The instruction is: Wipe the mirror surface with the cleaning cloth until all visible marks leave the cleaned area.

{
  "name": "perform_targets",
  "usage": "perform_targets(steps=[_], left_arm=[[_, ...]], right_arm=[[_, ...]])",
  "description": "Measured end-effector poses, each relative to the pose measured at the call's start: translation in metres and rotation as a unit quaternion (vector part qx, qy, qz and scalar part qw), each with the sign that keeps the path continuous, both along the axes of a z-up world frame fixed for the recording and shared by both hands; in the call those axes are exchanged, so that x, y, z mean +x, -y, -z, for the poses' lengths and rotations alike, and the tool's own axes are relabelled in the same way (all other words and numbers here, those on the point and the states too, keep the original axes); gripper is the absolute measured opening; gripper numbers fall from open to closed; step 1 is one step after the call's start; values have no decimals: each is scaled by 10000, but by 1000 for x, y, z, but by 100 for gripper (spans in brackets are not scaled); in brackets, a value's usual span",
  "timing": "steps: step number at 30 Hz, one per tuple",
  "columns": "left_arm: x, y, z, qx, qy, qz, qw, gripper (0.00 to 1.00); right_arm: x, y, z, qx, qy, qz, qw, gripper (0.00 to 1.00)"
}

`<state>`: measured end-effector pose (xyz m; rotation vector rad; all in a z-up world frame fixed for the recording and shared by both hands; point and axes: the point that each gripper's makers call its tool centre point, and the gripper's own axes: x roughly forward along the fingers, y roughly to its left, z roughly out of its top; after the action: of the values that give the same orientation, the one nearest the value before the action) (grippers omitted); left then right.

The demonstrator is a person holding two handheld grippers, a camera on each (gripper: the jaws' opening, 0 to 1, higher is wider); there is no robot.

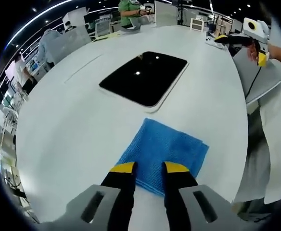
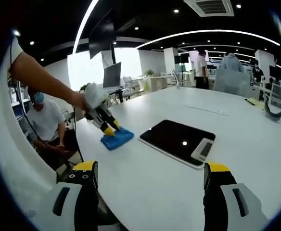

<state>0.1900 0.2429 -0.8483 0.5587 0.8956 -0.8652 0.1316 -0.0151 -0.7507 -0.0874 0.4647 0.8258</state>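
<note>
Cleaning cloth point(image 1: 162, 155) — folded, blue, flat on white table point(image 1: 73, 130), near edge. Left gripper point(image 1: 148, 168): jaws parted, tips at its near edge. Mirror point(image 1: 145, 77) just beyond, long axis diagonal. Right gripper point(image 2: 151, 174) — spread wide, empty, farther off.

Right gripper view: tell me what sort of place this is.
Probably an open-plan office or lab: a long white table, desks with a monitor behind, ceiling strip lights, and people standing about.
</note>
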Motion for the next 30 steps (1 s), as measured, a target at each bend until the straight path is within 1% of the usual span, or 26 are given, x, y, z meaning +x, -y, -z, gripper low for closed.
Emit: perform_targets(steps=[1, 2, 4, 6, 9, 12, 14, 17, 21, 24, 27, 30], left_arm=[[4, 0, 0, 98, 148, 111, 9998, 25], [6, -1, -1, 121, 189, 96, 9997, 28], [8, -2, -2, 126, 161, 51, 9998, 32], [10, -4, -2, 144, 193, 78, 9997, 35], [12, -5, -2, 150, 197, 46, 9997, 38], [10, -4, -4, 150, 209, 77, 9996, 37], [10, -5, -6, 135, 287, 129, 9994, 36], [8, -6, -9, 19, 250, 44, 9997, 32], [1, -5, -12, -95, 254, 143, 9995, 29], [-7, 0, -16, -300, 170, 238, 9991, 28], [-15, -1, -15, -299, 102, 364, 9988, 25], [-17, -8, -12, -165, 111, 363, 9991, 25]], right_arm=[[1, 1, 0, -4, 2, 5, 10000, 91], [1, 1, 0, -4, 1, 12, 10000, 91], [2, 1, -1, 8, -5, 20, 10000, 91], [2, 1, -1, -10, 0, 4, 10000, 91], [3, 1, -1, -20, -3, 6, 10000, 91], [3, 0, -1, -18, -4, 1, 10000, 91], [3, 0, 0, -22, -14, 4, 10000, 91], [3, -1, 2, -21, -34, -10, 10000, 90], [3, -3, 3, -9, -48, -34, 10000, 90], [3, -5, 3, -16, -50, -66, 10000, 90], [3, -8, 2, 8, -45, -85, 10000, 90], [2, -10, 3, -3, -44, -110, 9999, 90]])
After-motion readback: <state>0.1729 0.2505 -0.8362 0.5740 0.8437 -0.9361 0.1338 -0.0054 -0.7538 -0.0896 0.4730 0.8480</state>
